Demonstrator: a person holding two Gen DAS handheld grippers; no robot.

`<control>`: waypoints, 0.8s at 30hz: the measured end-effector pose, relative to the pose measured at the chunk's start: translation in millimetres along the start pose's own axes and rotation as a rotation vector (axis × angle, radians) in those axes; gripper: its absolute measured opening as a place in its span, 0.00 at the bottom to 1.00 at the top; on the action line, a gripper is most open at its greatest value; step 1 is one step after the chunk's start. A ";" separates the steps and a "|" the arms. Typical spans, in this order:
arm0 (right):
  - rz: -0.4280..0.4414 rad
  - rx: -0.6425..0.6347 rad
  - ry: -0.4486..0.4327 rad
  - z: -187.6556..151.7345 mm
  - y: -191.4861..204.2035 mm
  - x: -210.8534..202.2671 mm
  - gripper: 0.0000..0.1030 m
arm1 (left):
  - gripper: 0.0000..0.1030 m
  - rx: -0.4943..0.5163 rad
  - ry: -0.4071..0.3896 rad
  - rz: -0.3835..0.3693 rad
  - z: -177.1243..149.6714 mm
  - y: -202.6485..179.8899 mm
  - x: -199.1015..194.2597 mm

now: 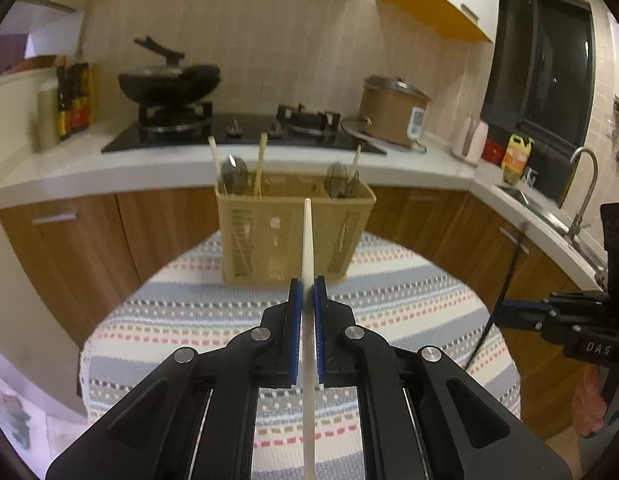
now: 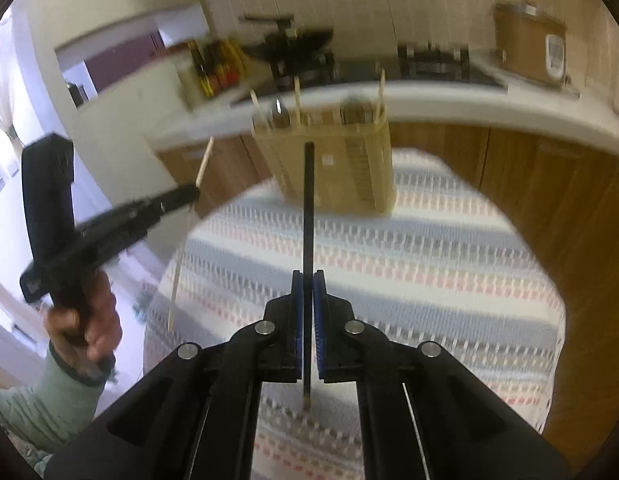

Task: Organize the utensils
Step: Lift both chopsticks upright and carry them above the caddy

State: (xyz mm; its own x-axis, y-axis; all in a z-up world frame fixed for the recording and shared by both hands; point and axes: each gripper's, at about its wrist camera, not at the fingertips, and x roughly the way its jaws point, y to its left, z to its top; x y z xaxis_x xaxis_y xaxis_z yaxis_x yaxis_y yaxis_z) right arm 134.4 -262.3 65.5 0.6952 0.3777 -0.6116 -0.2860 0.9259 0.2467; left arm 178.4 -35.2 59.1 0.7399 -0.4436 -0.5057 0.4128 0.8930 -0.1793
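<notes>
- The left gripper [image 1: 308, 292] is clenched on a pale chopstick [image 1: 307, 248], its blue pads pressed against the stick from both sides; the stick runs straight forward between the fingers and its tip points at the utensil holder [image 1: 295, 236].
- From the right wrist view the same left gripper [image 2: 191, 194] shows at the left edge, held by a hand [image 2: 87, 320] with a light green sleeve [image 2: 49, 404], and the pale chopstick [image 2: 203, 164] slants up from its tip and hangs down below it.
- The right gripper [image 2: 308, 288] is clamped on a dark chopstick [image 2: 308, 208] (black, thin, straight), which reaches forward toward the utensil holder [image 2: 333, 168] and ends behind the pads over the cloth.
- In the left wrist view the right gripper [image 1: 509, 306] comes in from the right edge; its tip is too dark to read there.
- The beige utensil holder is a slotted basket standing upright on a round surface covered by a striped cloth [image 1: 409, 304], at the far side of it.
- The holder's left compartment carries spoons [image 1: 234, 176] and two light chopsticks [image 1: 261, 164]; the right compartment carries more spoons [image 1: 340, 180] and one stick; the middle compartment looks bare from here.
- Both held chopsticks are in the air, apart from the holder.
- Behind the round surface runs a white kitchen counter [image 1: 121, 164] with a black hob [image 1: 245, 132], a wok [image 1: 169, 80], a brown rice cooker [image 1: 391, 110] and bottles [image 1: 71, 96]; a sink tap [image 1: 587, 184] stands at the right.
</notes>
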 end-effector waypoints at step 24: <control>-0.096 -0.101 -0.137 119.1 26.2 3.3 0.03 | 0.04 -0.047 -0.312 -0.018 99.1 34.7 -7.2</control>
State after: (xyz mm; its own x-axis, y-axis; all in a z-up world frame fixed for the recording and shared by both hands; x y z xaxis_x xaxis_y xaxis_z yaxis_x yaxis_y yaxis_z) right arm 207.8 -236.4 159.5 0.8035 0.2914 -0.5192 -0.2742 0.9552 0.1117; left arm 240.0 -8.6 140.1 0.8632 -0.4545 -0.2199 0.4074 0.8843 -0.2282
